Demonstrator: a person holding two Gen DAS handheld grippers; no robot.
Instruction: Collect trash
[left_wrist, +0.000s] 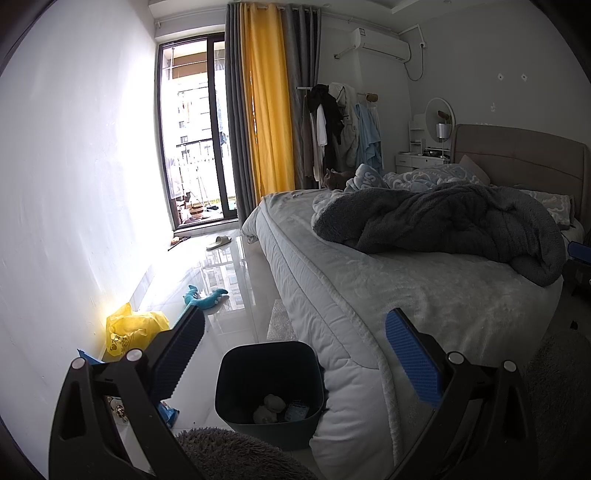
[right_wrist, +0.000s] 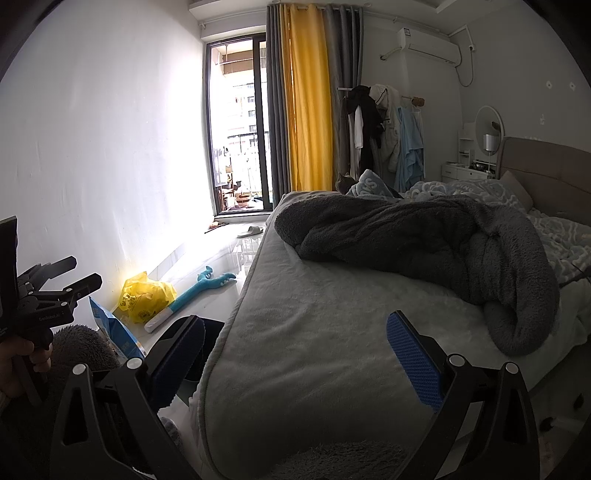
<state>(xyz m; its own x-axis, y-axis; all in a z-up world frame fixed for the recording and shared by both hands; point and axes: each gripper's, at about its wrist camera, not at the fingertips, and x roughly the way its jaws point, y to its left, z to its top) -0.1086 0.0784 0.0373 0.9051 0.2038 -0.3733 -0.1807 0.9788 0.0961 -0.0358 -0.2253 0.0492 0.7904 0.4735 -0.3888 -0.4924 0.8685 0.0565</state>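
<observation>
Both the left gripper (left_wrist: 293, 354) and right gripper (right_wrist: 295, 354) gape empty; the bin (left_wrist: 271, 391) by the bed's corner holds scraps, while the yellow bag (left_wrist: 133, 328) awaits along the wall.

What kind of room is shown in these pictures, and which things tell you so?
Most likely a lived-in bedroom in a flat. A bed with a rumpled dark blanket fills the right side, clothes hang on a rack beside the curtains, and a vanity mirror stands near the headboard.

Bin (left_wrist: 269, 384) top open; bed (left_wrist: 369, 295) crowds rt side, prob touching.
</observation>
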